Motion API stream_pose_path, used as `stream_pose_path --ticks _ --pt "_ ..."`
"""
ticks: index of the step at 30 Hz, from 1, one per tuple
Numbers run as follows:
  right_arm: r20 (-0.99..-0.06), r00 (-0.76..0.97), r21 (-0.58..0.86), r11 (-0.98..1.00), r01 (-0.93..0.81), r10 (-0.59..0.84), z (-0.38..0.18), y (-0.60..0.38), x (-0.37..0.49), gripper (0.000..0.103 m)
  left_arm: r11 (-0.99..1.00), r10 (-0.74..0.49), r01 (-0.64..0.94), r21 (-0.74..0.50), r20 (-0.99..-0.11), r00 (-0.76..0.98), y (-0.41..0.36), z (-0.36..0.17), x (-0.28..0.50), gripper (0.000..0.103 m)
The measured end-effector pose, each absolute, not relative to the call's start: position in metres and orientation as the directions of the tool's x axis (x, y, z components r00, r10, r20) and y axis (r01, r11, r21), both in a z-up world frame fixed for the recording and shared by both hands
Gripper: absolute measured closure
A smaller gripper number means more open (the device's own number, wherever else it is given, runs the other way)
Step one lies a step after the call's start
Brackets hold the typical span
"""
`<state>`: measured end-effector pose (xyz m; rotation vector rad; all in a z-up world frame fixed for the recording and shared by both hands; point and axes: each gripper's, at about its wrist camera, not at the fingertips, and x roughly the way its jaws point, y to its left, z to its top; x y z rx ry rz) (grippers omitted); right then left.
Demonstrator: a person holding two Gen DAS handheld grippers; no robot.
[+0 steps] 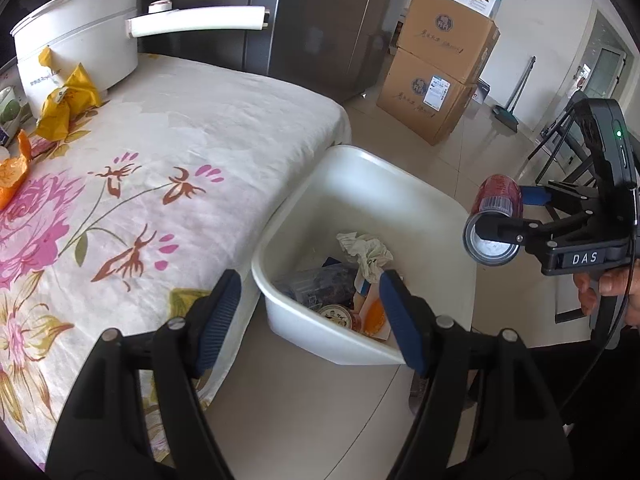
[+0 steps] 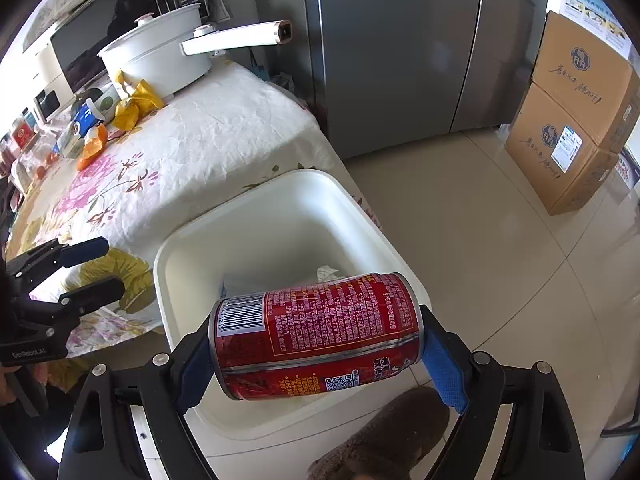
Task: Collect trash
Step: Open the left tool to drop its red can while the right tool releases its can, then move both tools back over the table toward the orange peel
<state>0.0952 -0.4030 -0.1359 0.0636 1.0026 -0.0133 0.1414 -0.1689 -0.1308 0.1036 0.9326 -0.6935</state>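
Note:
My right gripper (image 2: 316,356) is shut on a red drink can (image 2: 316,332), held sideways by its two ends over the near side of the white trash bin (image 2: 176,248). In the left wrist view the can (image 1: 498,200) hangs at the right, beyond the bin's (image 1: 360,156) right rim. The bin holds crumpled paper (image 1: 366,252), a clear wrapper and other packaging. My left gripper (image 1: 310,316) is open and empty, above the table edge and the bin's near corner. It also shows at the left of the right wrist view (image 2: 94,266).
A table with a floral cloth (image 1: 180,152) stands left of the bin. At its far end are a white pot (image 1: 80,28), yellow wrappers (image 1: 68,100) and an orange wrapper (image 1: 12,172). A grey fridge (image 2: 400,48) and stacked cardboard boxes (image 2: 576,120) stand behind.

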Motion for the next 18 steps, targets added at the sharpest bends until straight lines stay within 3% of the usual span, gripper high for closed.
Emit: stream_pose_path --ticks 5,9,18 --pt "-0.848 0.528 0.063 0.998 0.029 0.038 -0.136 -0.399 0.099 0.011 0.790 -0.501 0.575 -0.212 -0.764 0.407 -0.162 -0.129 0.145 0.026" --pt "-0.849 0.527 0.069 0.997 0.035 0.040 -0.134 -0.396 0.100 0.002 0.799 -0.493 0.563 -0.213 -0.768 0.408 -0.160 -0.130 0.147 0.024" --pt "-0.851 0.523 0.042 0.999 0.001 0.035 -0.130 -0.389 0.101 0.002 0.822 -0.476 0.526 -0.220 -0.771 0.422 -0.148 -0.129 0.151 0.023"
